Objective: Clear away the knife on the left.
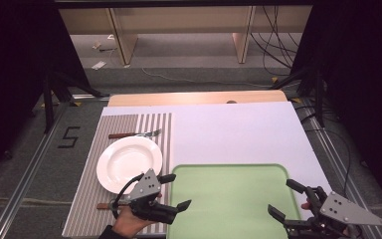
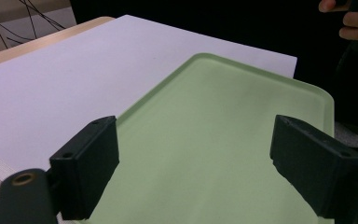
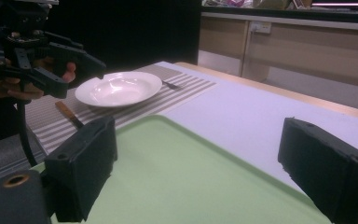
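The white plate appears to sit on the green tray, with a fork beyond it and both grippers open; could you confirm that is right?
Not quite: the white plate sits on the striped mat, beside the green tray, as the high view shows. The fork does lie beyond it, and the left gripper and right gripper are both open.

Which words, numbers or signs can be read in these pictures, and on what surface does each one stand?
"5": a dark digit marked on the grey floor, left of the striped placemat.

No other text is readable. The white plate, the green tray, the left gripper and the right gripper bear no legible label. Small scraps lie on the far floor, too small to read.
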Available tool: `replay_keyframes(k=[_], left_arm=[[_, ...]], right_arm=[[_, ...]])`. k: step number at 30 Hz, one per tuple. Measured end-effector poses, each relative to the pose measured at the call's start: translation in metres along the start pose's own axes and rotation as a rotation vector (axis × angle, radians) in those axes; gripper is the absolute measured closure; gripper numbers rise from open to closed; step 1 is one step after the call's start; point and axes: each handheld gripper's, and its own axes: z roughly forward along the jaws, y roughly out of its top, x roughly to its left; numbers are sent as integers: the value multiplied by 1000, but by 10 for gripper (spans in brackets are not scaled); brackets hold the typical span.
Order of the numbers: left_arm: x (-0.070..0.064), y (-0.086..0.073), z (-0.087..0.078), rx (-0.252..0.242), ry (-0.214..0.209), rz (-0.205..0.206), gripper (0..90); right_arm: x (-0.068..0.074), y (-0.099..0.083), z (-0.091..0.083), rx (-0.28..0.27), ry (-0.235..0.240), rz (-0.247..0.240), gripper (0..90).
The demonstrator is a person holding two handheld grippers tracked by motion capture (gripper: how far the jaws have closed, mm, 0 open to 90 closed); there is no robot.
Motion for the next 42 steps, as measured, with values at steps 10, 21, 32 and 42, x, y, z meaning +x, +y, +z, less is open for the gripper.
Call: replay_keyframes(k=[10,21,32,42], left_arm=[[5,0,3,34,-6,-9,152],[13,1,0,66,37,0,154],[21,-2,-28,217,176,92,165],[33,-6,-48,344,166,85,167]], right_arm=[[-2,0,0,-2,9,10,129],[-8,-1,2,-6,19,20,130],[-7,1,2,-7,31,15,132],[-6,-1,6,6,19,13,132]])
